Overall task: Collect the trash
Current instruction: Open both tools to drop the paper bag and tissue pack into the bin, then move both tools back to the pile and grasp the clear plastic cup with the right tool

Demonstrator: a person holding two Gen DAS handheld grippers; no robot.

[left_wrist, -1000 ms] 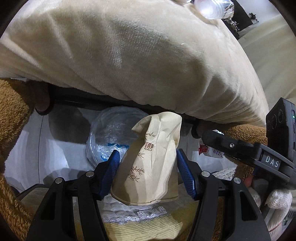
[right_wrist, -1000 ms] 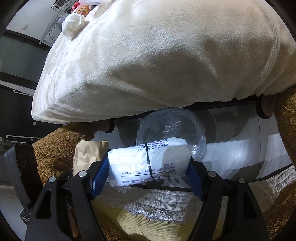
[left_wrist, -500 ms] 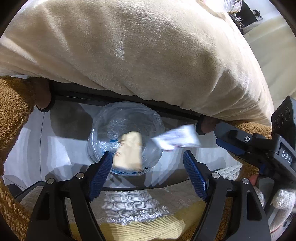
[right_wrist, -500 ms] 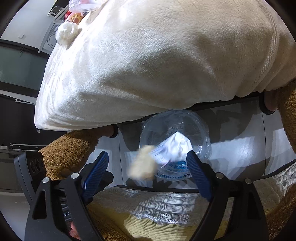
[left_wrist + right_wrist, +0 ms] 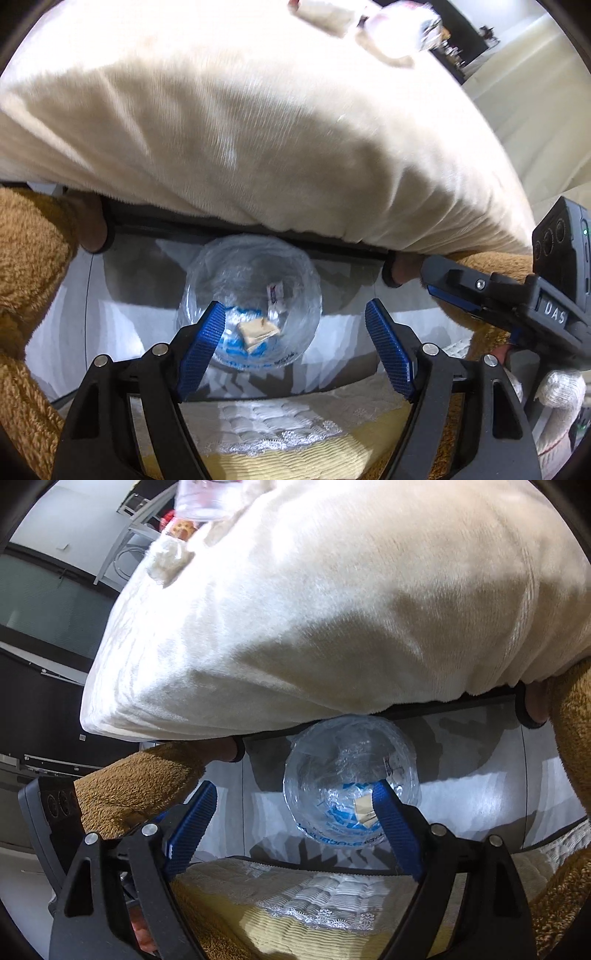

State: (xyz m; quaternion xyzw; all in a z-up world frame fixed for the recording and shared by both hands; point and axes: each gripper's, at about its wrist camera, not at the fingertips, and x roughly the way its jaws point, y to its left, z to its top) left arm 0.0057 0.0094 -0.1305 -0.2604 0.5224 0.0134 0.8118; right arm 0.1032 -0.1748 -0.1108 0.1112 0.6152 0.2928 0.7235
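Both pieces of trash have dropped from the jaws into the plastic-lined bin (image 5: 248, 301): brown paper bag (image 5: 257, 331) and white wrapper (image 5: 275, 291) lie inside. Left gripper (image 5: 295, 350) and right gripper (image 5: 295, 830) stand spread, empty. Cream cushion (image 5: 240, 122) overhangs the rim; rising carelessly could snag it.

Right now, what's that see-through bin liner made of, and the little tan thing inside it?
The bin liner looks like thin clear plastic film: it is see-through, crinkled and shiny, with blue print low on its wall. The tan scrap at its bottom looks like matte paper, folded flat with creased edges, though it is too small to be sure.
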